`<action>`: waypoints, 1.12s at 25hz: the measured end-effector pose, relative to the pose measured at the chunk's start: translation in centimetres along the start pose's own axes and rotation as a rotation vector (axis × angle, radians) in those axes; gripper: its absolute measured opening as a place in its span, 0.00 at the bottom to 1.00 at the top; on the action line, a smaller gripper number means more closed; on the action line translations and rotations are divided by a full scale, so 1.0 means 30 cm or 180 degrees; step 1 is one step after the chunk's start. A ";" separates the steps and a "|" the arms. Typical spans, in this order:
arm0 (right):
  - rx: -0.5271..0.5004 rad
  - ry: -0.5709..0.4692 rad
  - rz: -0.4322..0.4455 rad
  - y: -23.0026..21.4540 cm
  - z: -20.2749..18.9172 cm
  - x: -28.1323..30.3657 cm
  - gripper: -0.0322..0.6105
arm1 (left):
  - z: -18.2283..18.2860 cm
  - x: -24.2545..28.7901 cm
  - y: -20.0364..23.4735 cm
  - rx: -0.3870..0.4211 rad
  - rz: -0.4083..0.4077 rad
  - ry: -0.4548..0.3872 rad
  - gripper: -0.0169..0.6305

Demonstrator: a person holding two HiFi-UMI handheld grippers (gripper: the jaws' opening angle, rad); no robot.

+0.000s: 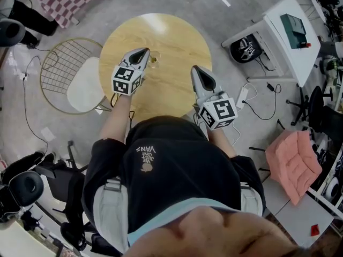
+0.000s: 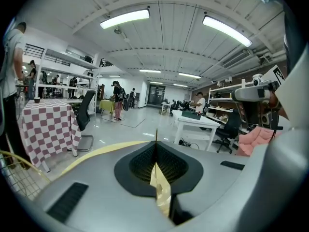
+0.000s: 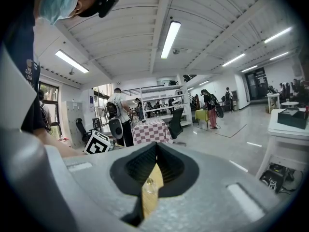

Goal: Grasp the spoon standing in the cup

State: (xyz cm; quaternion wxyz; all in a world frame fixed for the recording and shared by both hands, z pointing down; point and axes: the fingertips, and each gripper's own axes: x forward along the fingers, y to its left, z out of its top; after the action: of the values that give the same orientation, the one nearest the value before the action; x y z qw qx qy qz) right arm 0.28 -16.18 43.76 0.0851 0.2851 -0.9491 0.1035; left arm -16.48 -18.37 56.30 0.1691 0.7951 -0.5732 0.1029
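A small clear cup (image 1: pixel 154 61) stands on the round wooden table (image 1: pixel 171 42), just right of the tip of my left gripper (image 1: pixel 142 54). The spoon in it is too small to make out. That gripper is shut with nothing held. My right gripper (image 1: pixel 198 70) hovers over the table's right side, also shut and empty, well apart from the cup. In the right gripper view the cup (image 3: pixel 148 185) shows through the narrow slit below the closed jaws of the right gripper (image 3: pixel 155 151). The left gripper (image 2: pixel 156 144) shows only a strip of tabletop in its own view.
A wire chair with a white cushion (image 1: pixel 80 82) stands left of the table. A white desk (image 1: pixel 289 31) and cables lie to the right, a pink cushion (image 1: pixel 293 162) lower right. A checkered table (image 2: pixel 46 124) and people stand farther off.
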 end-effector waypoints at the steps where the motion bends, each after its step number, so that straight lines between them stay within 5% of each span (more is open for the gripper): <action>1: 0.0000 -0.0004 0.0008 0.002 0.001 0.000 0.05 | 0.004 -0.004 -0.001 -0.0001 0.0002 -0.0009 0.04; 28: 0.0001 -0.0063 0.0137 0.019 0.005 -0.036 0.05 | 0.096 -0.081 -0.051 0.0099 0.0089 -0.0214 0.04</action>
State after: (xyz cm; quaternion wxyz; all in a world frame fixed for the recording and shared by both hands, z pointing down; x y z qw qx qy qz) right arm 0.82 -15.18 43.31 0.0734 0.2656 -0.9558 0.1025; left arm -15.89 -16.90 52.55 0.1359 0.7926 -0.5880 0.0873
